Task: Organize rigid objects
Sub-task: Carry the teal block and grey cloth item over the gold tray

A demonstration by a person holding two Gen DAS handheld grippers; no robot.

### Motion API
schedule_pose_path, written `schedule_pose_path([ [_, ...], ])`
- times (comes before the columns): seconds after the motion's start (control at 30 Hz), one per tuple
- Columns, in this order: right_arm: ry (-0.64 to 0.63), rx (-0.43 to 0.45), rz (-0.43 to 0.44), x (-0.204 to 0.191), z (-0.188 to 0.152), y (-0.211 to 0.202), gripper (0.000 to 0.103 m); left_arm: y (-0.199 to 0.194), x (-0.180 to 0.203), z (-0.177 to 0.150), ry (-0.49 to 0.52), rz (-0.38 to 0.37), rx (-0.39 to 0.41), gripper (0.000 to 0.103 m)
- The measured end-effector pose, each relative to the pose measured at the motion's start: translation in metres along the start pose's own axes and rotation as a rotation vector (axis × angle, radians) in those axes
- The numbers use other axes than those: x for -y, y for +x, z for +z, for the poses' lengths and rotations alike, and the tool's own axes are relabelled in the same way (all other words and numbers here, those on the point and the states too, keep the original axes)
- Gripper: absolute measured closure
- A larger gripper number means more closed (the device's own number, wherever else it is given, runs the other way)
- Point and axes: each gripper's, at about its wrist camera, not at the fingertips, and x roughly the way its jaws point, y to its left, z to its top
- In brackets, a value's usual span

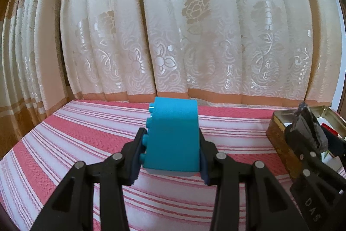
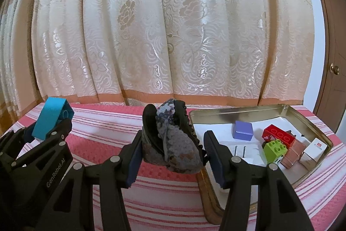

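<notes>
The left gripper [image 1: 170,155] has its two fingers pressed against the sides of a turquoise studded brick [image 1: 173,135], which stands upright between the pads above the striped cloth [image 1: 64,144]; the studs face the left finger. The brick's lower edge looks raised off the cloth, though its underside is hidden from this camera. In the right wrist view the same brick [image 2: 52,120] appears far to the left of the right fingers, held in the left gripper [image 2: 46,133], its hollow end showing.

The right gripper [image 2: 173,157] holds a dark speckled rock-like lump [image 2: 177,144] between its fingers. The left pad bears on it; the right pad sits just beside its toothed black edge, and contact there is hard to make out. What the lump is cannot be told; part looks mottled grey, part black and ridged.

Just right of the right fingers lies an open metal tin [image 2: 237,110] holding a purple block [image 2: 243,130], a red brick [image 2: 279,135], a green brick [image 2: 274,149], a pink block [image 2: 294,154] and a small white box [image 2: 314,149]. The right finger cuts off the tin's near corner. From the left wrist view, the tin [image 1: 279,133] is mostly blocked by the right gripper [image 1: 307,133].

Beyond everything hangs a cream patterned curtain [image 2: 173,36], with a brown door [image 2: 333,70] at the far right.
</notes>
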Motion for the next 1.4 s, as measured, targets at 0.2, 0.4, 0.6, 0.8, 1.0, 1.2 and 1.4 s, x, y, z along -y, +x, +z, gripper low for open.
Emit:
schedule_pose_path([
  [0.2,0.01,0.003,0.005,0.007,0.0,-0.004,0.045,-0.007,0.004,-0.002,0.0,0.001,0.013,0.061],
  [0.4,0.033,0.0,0.0,0.018,0.0,-0.008,0.045,-0.013,0.01,-0.004,-0.005,-0.004,0.018,0.061],
  [0.6,0.057,0.004,-0.003,0.036,0.001,-0.014,0.045,-0.019,0.025,-0.005,-0.003,-0.02,0.019,0.061],
  [0.8,0.061,0.017,0.0,0.048,0.004,-0.02,0.045,-0.024,0.038,-0.005,0.003,-0.031,0.029,0.061],
  [1.0,0.042,0.04,-0.013,0.062,0.007,-0.026,0.045,-0.025,0.051,-0.005,-0.021,-0.059,0.016,0.061],
  [1.2,0.026,0.073,-0.044,0.082,0.01,-0.031,0.045,-0.029,0.069,-0.005,-0.014,-0.083,0.028,0.061],
  [1.4,0.042,0.088,-0.063,0.107,0.015,-0.032,0.045,-0.033,0.089,-0.005,-0.008,-0.112,0.038,0.061],
])
